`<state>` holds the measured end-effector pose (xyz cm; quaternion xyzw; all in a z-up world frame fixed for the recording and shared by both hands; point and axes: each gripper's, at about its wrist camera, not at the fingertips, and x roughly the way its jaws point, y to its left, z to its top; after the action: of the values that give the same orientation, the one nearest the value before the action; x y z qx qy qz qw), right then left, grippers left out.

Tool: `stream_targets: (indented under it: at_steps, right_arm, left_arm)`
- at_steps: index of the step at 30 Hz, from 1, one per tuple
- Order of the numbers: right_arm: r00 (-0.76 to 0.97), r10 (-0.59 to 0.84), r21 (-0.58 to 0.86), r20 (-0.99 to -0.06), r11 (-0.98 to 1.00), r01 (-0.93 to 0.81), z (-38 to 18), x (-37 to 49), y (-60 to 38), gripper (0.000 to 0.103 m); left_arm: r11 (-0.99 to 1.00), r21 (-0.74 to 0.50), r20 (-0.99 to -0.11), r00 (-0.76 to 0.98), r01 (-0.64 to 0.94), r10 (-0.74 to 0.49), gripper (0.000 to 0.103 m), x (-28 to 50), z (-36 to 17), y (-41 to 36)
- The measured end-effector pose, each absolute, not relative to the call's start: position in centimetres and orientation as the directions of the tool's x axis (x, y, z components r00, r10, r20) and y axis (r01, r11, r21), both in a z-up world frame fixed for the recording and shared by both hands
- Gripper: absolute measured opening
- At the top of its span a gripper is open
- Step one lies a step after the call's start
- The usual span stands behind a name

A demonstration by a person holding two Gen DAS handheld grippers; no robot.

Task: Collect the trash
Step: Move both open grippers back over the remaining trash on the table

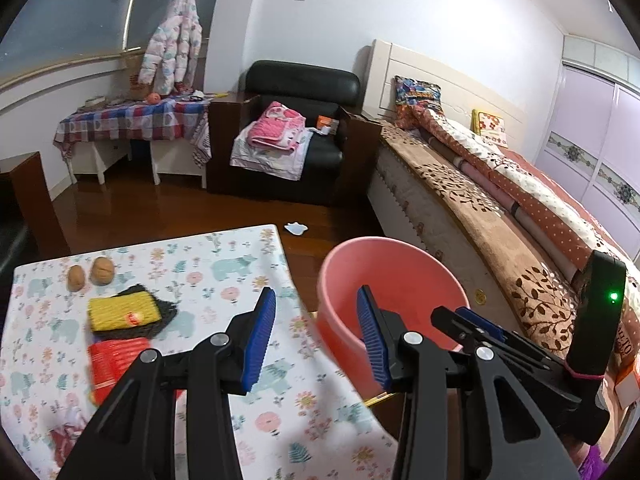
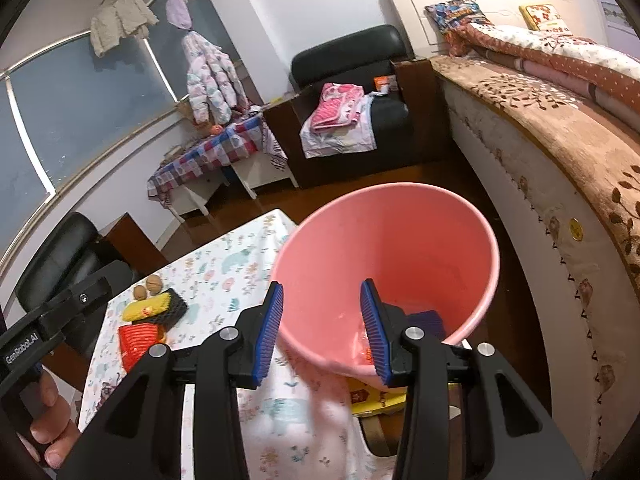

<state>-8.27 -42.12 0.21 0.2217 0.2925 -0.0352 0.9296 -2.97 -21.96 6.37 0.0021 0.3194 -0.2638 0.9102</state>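
Observation:
A pink bucket (image 1: pixel 394 280) stands on the floor beside the table; it also shows in the right wrist view (image 2: pixel 396 248), with something dark and some scraps at its bottom. On the floral tablecloth (image 1: pixel 224 280) lie a yellow foam net (image 1: pixel 122 313), a black net (image 1: pixel 164 312), a red net (image 1: pixel 114 364) and two walnuts (image 1: pixel 90 272). My left gripper (image 1: pixel 316 340) is open and empty over the table's right edge. My right gripper (image 2: pixel 322 334) is open and empty, above the bucket's near rim. The right gripper also shows in the left wrist view (image 1: pixel 480 326).
A bed (image 1: pixel 500 208) runs along the right. A black armchair (image 1: pixel 296 132) with folded pink cloth stands at the back. A side table with a checked cloth (image 1: pixel 128 124) is at the back left. A white scrap (image 1: pixel 296 227) lies on the wooden floor.

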Motion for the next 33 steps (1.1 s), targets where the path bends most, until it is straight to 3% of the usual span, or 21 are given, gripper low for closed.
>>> stream_targets:
  at_steps: [33]
  right_arm:
    - [0.822, 0.149, 0.351, -0.549, 0.934, 0.065, 0.7, -7.8, -35.9, 0.041]
  left_arm:
    - [0.969, -0.128, -0.62, 0.745, 0.212, -0.245, 0.042, -3.8, 5.2, -8.2]
